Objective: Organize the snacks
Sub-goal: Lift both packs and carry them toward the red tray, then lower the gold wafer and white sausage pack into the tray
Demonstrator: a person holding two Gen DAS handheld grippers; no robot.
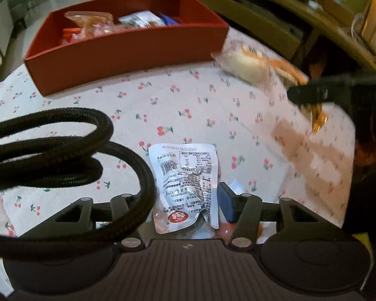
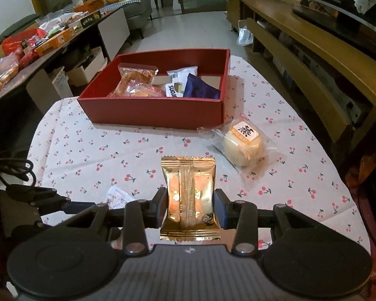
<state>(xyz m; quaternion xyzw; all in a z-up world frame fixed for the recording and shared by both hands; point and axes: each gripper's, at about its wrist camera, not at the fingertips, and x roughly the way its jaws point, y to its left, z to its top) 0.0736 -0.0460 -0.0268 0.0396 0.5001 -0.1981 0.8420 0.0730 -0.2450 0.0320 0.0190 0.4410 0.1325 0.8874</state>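
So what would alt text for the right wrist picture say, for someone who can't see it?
The right tongs grip a gold snack packet above a cherry-print tablecloth. Beyond it, a red box holds several snacks, and a wrapped pale cake lies beside the box.

I see a table with a white cloth that has little red cherries on it. At the far end sits a red box right on the cloth. Near the box's right corner lies a round pale cake in a clear wrapper. On the near left lies a silver packet with printed words on it. A black cable rests at the left edge.
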